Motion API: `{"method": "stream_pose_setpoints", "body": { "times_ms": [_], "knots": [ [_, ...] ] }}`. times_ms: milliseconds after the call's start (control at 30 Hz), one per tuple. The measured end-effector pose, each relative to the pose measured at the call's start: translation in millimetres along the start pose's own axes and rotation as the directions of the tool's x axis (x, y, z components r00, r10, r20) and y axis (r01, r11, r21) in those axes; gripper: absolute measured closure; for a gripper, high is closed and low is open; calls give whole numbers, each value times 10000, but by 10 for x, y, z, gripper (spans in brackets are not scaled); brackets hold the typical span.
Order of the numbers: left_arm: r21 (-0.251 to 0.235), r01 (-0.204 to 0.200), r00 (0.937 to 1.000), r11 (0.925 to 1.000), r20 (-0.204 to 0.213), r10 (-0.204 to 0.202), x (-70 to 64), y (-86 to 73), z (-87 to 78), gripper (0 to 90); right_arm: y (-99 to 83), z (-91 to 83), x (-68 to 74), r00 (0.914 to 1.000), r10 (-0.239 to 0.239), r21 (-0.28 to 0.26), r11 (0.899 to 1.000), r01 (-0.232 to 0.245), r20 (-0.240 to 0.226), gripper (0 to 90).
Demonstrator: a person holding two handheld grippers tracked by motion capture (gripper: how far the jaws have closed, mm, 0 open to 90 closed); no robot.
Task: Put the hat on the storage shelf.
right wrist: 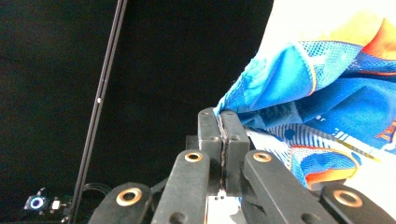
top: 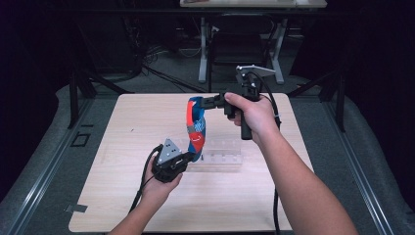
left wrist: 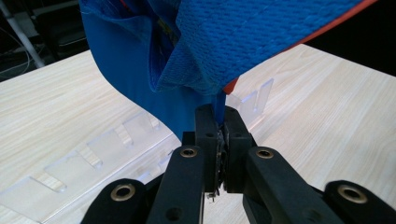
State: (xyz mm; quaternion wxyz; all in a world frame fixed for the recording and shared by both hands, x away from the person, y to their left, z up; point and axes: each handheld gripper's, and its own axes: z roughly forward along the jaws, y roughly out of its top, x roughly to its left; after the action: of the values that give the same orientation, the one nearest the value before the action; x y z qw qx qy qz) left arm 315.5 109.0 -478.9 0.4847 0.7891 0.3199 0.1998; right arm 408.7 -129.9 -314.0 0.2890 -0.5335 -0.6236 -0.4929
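Two grippers, one cloth, and I've got it pinched at both ends. From the high view, my right gripper (top: 211,102) is up and back, holding the top of the cloth (top: 195,128), a blue piece with red and orange patches. It hangs in a curved band down to my left gripper (top: 188,157), low and near the table (top: 122,147). Just beside the left gripper lies a clear rack (top: 220,159), flat on the wood, with the cloth's lower end in front of its left end. My guess: I hold it high and low like this to stretch it off the table so it hangs free.

Over to the left gripper view: my left gripper (left wrist: 222,123) has its jaws clamped tight on a thin blue edge of the cloth (left wrist: 243,42), which billows up and over the lens, mesh weave showing, an orange rim at the side. The rack (left wrist: 93,158) runs past behind the jaws, its notched tabs standing up.

Now the right gripper view: my right gripper (right wrist: 222,122) is closed hard on a corner of the cloth (right wrist: 327,93), jaws pressed together with just the hem nipped at the tips. Fabric trails off to the right, blue mesh with orange and white print. A corner grip, I reckon, lets the rest fall open.
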Motion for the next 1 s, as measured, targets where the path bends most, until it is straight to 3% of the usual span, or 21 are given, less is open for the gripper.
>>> {"method": "stream_pose_setpoints", "body": {
  "times_ms": [333, 633, 1000],
  "knots": [
    [289, 67, 9999, 9996, -113, -63, 8, -103, 106, 880, -3, -6, -135, 9993, 128, 7, 9999, -128, 359, 897],
    [400, -34, 9998, 9992, -187, 42, -11, -118, 116, 880, 2, -8, -168, 9988, 122, -24, 9999, -121, 465, 897],
    [464, -29, 9997, 9989, -261, 41, 2, -176, 155, 880, -11, -39, -249, 9959, 72, -135, 9999, -60, 906, 893]
  ]
}}
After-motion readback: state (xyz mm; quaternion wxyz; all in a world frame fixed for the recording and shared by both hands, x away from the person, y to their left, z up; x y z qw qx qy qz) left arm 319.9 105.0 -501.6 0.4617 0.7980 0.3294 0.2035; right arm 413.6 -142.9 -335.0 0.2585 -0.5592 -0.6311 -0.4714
